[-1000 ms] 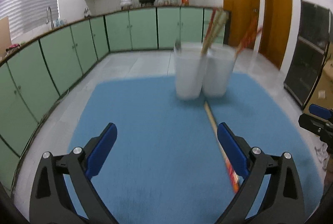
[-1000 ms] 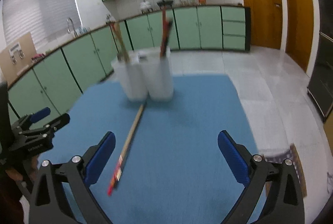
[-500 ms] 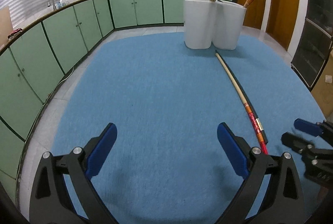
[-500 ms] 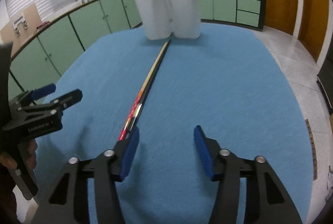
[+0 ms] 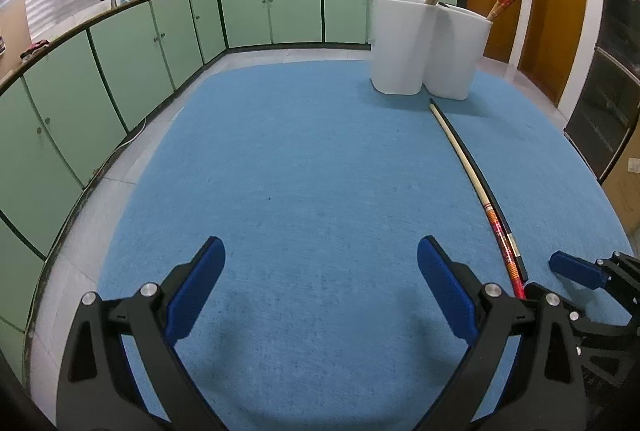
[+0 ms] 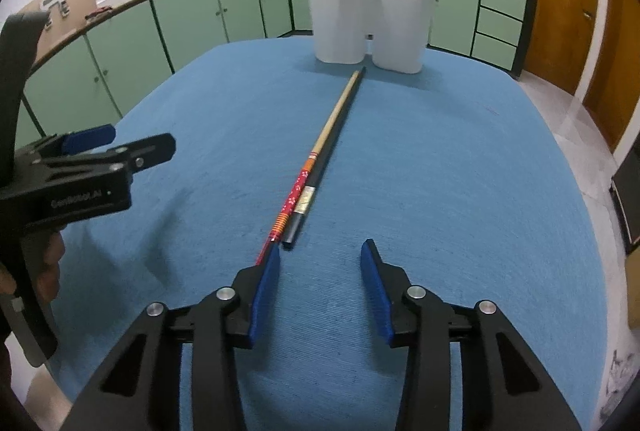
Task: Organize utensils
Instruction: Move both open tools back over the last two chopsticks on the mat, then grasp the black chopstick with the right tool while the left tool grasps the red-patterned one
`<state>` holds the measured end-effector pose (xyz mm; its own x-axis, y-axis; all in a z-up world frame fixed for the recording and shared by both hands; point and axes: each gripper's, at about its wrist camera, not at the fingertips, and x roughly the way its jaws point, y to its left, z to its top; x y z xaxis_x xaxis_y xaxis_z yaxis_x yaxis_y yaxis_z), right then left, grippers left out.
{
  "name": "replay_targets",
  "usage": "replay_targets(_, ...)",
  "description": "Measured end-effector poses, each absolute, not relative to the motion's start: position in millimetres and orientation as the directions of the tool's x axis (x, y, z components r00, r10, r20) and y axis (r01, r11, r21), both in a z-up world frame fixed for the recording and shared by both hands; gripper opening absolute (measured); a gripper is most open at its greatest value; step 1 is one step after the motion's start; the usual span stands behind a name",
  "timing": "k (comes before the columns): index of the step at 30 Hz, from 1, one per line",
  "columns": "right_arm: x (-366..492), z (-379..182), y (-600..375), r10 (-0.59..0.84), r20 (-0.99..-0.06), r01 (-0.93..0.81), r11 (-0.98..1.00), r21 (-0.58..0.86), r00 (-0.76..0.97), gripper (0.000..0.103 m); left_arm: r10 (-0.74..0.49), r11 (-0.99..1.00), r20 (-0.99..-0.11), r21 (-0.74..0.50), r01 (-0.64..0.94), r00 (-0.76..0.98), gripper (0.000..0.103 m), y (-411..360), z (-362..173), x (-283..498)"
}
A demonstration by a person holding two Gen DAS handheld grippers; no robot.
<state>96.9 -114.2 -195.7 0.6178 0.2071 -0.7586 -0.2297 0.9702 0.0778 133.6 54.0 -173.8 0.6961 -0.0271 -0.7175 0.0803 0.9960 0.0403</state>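
- Round desk under a blue cloth [image 6: 440, 171], carrying everything.
- White twin-cup plastic utensil holder [image 6: 370, 23] at the far edge, chopsticks standing in both cups.
- Left gripper [image 5: 320, 295] spread wide, empty, over bare cloth; pair well to its right.
- Right gripper [image 6: 320, 289] partly open, holding nothing, near ends of the pair just ahead of its left finger.
- Red-patterned bamboo chopstick [image 6: 320, 151] and black chopstick [image 6: 326, 157] lying side by side, pointing at the holder.

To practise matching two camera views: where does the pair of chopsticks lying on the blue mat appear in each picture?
Left wrist: chopsticks curve down the right side.
Right wrist: chopsticks run diagonally through the centre.
Shared landmark: white utensil holder at their far tips.
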Motion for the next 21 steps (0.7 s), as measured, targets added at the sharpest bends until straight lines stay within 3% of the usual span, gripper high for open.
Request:
replay_targets(8, 103.3, -195.2, -105.6, 0.206, -0.762, -0.244, 0.968, 0.064, 0.614, 0.03, -0.028, 0.996, -0.716, 0.036, 0.077, 0.698, 0.094, 53.4, -172.4, 135.0)
replay_targets(15, 104.1, -196.3, -110.8, 0.204, -0.759, -0.227, 0.971, 0.076, 0.618, 0.008, -0.035, 0.997, -0.714, 0.028, 0.079, 0.699, 0.094, 50.4, -170.6, 133.7)
replay_targets(21, 103.1, -195.9, -121.5, 0.204, -0.754, -0.189, 0.976, 0.107, 0.624, 0.006, -0.051, 0.995, -0.718, 0.024, 0.099, 0.694, 0.094, 41.6, -171.9, 130.8)
